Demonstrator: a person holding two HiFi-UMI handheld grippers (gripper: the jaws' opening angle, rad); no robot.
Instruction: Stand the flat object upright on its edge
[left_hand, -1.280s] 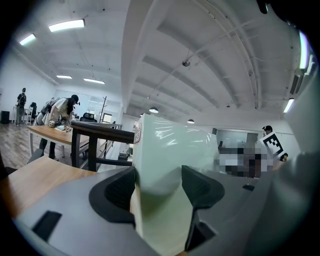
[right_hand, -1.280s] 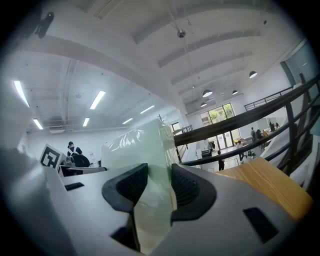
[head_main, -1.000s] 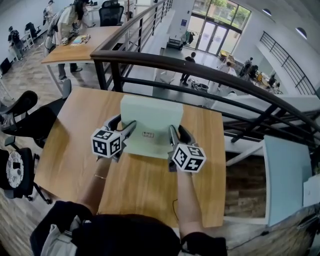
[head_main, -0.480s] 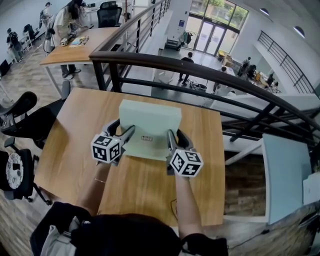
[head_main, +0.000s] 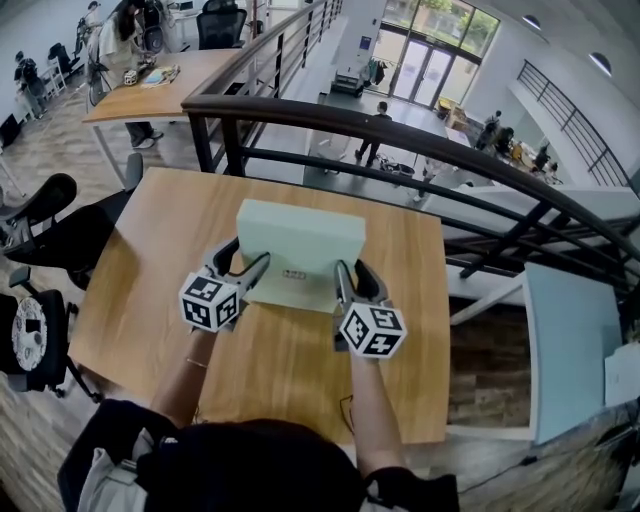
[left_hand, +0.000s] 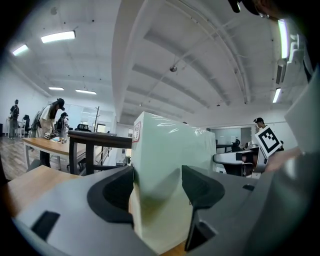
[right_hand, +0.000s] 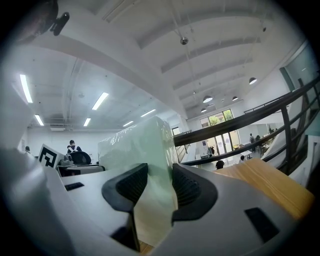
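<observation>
A pale green flat block (head_main: 300, 232) wrapped in clear film stands upright on its long edge on the wooden table (head_main: 150, 260), a small label on the face towards me. My left gripper (head_main: 243, 266) is shut on its left end, my right gripper (head_main: 348, 280) on its right end. In the left gripper view the block (left_hand: 170, 150) rises between the dark pads (left_hand: 202, 187), which press its faces. The right gripper view shows the block (right_hand: 145, 150) squeezed between both pads (right_hand: 187, 190). Whether its lower edge touches the wood I cannot tell.
A dark metal railing (head_main: 400, 135) runs just beyond the table's far edge, with an open drop to a lower floor behind it. Office chairs (head_main: 40, 220) stand at the left. Another desk (head_main: 150, 90) with people is at the back left.
Both grippers, still gripping the block, have drawn a little closer to me across the table. The block stays upright.
</observation>
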